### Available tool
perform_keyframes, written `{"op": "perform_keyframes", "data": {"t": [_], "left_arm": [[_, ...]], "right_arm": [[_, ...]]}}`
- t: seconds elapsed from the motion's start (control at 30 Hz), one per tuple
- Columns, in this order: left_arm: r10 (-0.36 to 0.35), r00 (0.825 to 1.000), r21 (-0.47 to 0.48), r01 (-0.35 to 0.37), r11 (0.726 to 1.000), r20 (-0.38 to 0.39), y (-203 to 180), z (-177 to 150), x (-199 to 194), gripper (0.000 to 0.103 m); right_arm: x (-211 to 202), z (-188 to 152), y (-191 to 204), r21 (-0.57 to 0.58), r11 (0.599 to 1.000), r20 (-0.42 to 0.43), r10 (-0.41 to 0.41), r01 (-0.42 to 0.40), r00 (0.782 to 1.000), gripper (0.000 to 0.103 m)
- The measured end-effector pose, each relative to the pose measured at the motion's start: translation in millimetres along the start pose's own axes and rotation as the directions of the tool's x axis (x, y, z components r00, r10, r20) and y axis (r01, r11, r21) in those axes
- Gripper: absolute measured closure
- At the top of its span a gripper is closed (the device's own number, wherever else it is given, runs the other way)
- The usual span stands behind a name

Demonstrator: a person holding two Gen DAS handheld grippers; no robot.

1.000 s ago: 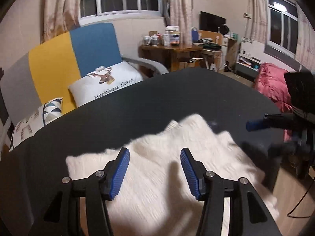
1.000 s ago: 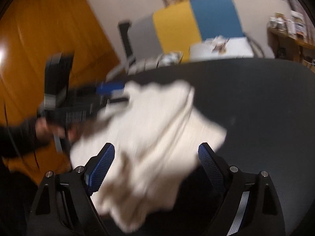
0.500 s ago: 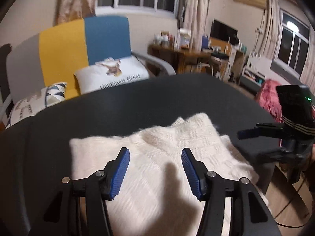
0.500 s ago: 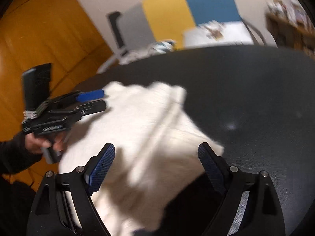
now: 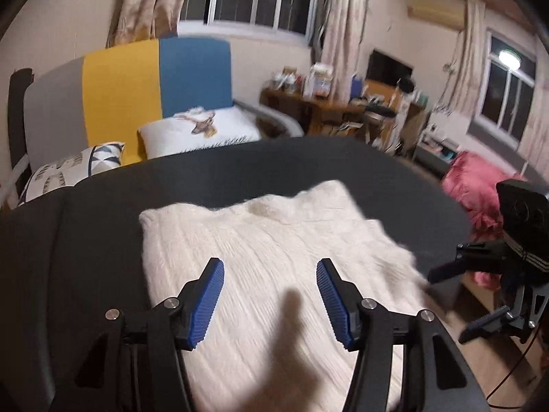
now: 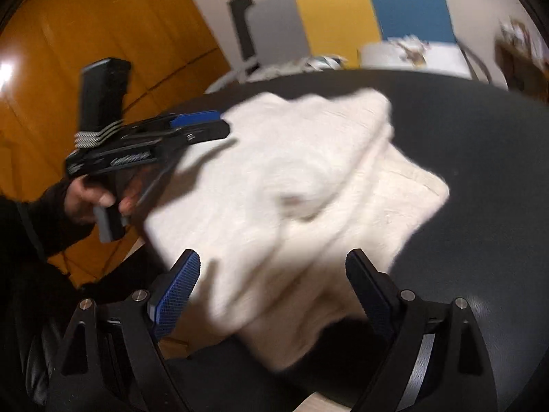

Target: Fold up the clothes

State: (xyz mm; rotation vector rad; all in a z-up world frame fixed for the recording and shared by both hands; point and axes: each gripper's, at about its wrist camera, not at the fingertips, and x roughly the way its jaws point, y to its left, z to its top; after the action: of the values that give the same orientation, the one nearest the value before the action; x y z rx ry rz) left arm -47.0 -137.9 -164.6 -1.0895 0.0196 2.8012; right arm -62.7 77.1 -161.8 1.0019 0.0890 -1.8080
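Note:
A cream knitted garment [image 5: 267, 247] lies folded on the dark round table [image 5: 103, 206], reaching to the table's near edge. My left gripper [image 5: 269, 278] hovers over its near part, open, with nothing between the blue pads. In the right wrist view the same garment [image 6: 291, 178] spreads across the table [image 6: 480, 144]. My right gripper [image 6: 272, 267] is open above its near corner. The left gripper [image 6: 202, 123] shows there at the garment's left edge, held by a hand [image 6: 85, 195]. The right gripper [image 5: 446, 271] appears at the right of the left wrist view.
Behind the table stands a grey, yellow and blue sofa [image 5: 137, 89] with white cushions [image 5: 202, 130]. A cluttered wooden desk [image 5: 329, 106] and a pink blanket [image 5: 473, 185] are at the right. An orange wooden wall [image 6: 85, 34] is at the left of the right wrist view.
Both grippers have drawn back and risen from the garment, which now lies flatter on the table. Both stay open.

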Motion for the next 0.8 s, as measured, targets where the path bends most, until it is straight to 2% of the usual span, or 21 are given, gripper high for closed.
{"op": "perform_keyframes", "data": {"t": [0.17, 0.27, 0.3, 0.37, 0.43, 0.53, 0.6, 0.67, 0.73, 0.8], "left_arm": [[-0.061, 0.998, -0.037, 0.061, 0.997, 0.003, -5, -21, -22, 0.046], [-0.014, 1.0, 0.019, 0.014, 1.0, -0.017, -16, -39, -8, 0.046], [-0.01, 1.0, 0.019, 0.01, 1.0, -0.021, -17, -38, -8, 0.046], [-0.049, 0.998, -0.036, 0.048, 0.998, -0.028, -11, -31, -14, 0.046], [-0.111, 0.994, -0.117, 0.112, 0.987, 0.015, 3, -28, -31, 0.046], [-0.098, 0.992, -0.206, 0.112, 0.972, 0.076, 27, -35, -56, 0.046], [-0.104, 0.99, -0.277, 0.126, 0.953, 0.092, 47, -44, -69, 0.046], [-0.121, 0.987, -0.335, 0.15, 0.93, 0.107, 64, -54, -78, 0.047], [-0.152, 0.978, -0.387, 0.197, 0.901, 0.144, 79, -66, -88, 0.049], [-0.205, 0.966, -0.355, 0.249, 0.901, 0.156, 75, -72, -90, 0.049]], "right_arm": [[2, -24, 36, -0.051, 0.998, -0.008, 0.044, -0.044, 0.999, 0.013], [38, -37, 31, 0.013, 1.0, -0.094, 0.008, -0.007, 0.996, 0.013], [38, -37, 31, 0.021, 1.0, -0.072, 0.02, -0.019, 0.997, 0.012], [37, -35, 29, 0.051, 0.998, -0.051, 0.035, -0.032, 0.998, 0.011], [33, -26, 36, 0.024, 1.0, -0.058, -0.007, 0.008, 0.998, 0.011], [26, -11, 58, -0.063, 0.997, -0.017, -0.04, 0.039, 0.999, 0.011], [21, 0, 77, -0.137, 0.989, 0.027, -0.048, 0.051, 0.998, 0.011], [27, 12, 93, -0.197, 0.977, 0.036, -0.075, 0.081, 0.997, 0.011], [44, 13, 95, -0.226, 0.965, 0.005, -0.133, 0.131, 0.991, 0.011], [67, 10, 83, -0.193, 0.964, -0.068, -0.198, 0.182, 0.978, 0.011]]}}
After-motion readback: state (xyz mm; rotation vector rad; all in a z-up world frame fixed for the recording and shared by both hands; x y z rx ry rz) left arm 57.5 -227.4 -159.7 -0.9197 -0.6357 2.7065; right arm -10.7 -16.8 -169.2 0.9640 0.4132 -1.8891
